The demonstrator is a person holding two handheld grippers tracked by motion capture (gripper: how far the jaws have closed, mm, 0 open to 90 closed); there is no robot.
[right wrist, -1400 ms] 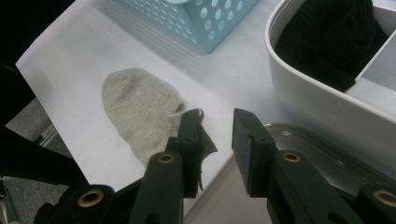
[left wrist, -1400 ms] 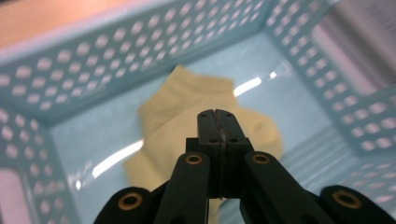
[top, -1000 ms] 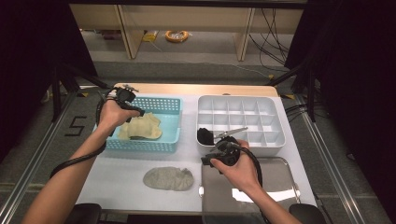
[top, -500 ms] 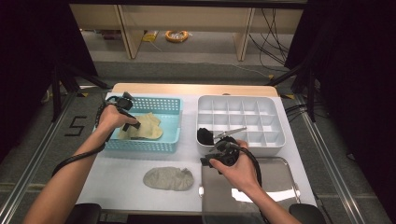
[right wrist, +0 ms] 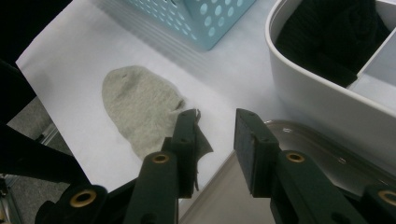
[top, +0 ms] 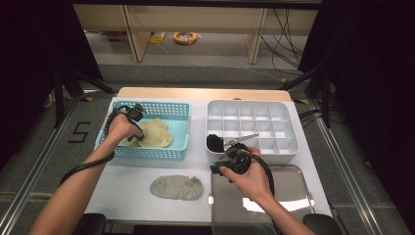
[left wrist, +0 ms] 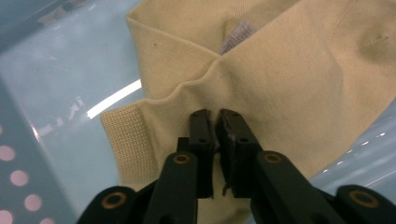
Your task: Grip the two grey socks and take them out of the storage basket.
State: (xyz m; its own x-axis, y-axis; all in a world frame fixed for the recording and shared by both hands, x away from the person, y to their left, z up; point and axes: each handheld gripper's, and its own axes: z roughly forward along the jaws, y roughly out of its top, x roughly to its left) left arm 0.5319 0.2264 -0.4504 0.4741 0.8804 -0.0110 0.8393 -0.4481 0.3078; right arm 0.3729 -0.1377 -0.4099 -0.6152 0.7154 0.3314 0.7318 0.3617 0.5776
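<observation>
1. Fingers [left wrist: 205,135] of the left gripper [top: 133,117] have just been closing; in the left gripper view they stand almost together, pinching a fold of the cream sock [left wrist: 280,79] between their pads.
2. Cream sock lies inside the blue basket [top: 177,128] at the desk's left; its ribbed cuff [left wrist: 123,135] shows just left of the pinch point. Left hand [top: 122,128] is down in the basket over the sock's left part.
3. Right gripper [right wrist: 212,140] fingers stand parted, nothing between them; a torn scrap of pad lining hangs off the left one.
4. Right gripper sits low over the desk [top: 127,186], between the grey sock [right wrist: 137,112] and the metal tray [right wrist: 327,163], near the front wall of the white divided box [top: 288,147].
5. Grey sock lies flat on the desk in front of the basket, apart from both grippers.
6. Dark sock [top: 214,142] sits in the box's near-left compartment, just beyond the right hand [top: 247,178].
</observation>
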